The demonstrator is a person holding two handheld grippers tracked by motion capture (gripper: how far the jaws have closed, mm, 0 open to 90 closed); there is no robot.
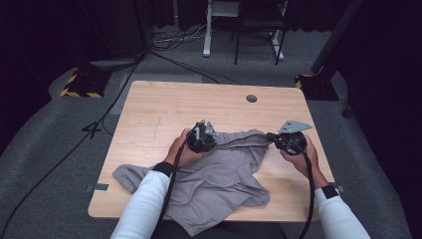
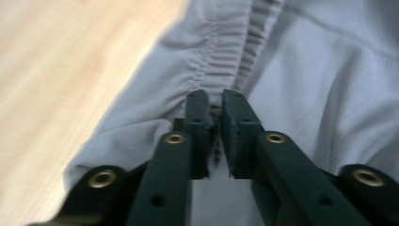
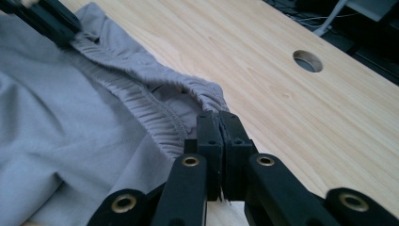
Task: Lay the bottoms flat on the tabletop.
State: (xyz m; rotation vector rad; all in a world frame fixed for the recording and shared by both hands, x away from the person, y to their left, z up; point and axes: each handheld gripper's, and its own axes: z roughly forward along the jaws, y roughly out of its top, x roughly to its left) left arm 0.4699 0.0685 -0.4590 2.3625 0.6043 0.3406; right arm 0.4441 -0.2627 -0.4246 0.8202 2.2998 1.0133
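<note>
wooden table (image 1: 164, 107) | grey shorts (image 1: 219, 174) waistband | left gripper (image 2: 214, 106) jaws clamped | right gripper (image 3: 218, 117) jaws clamped

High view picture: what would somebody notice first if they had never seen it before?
Probably the crumpled grey shorts sprawled over the near half of the wooden table, one corner hanging off the front edge. Next, the left gripper and right gripper, each pinching one end of the gathered waistband so it stretches between them. A round hole sits near the table's far edge.
</note>
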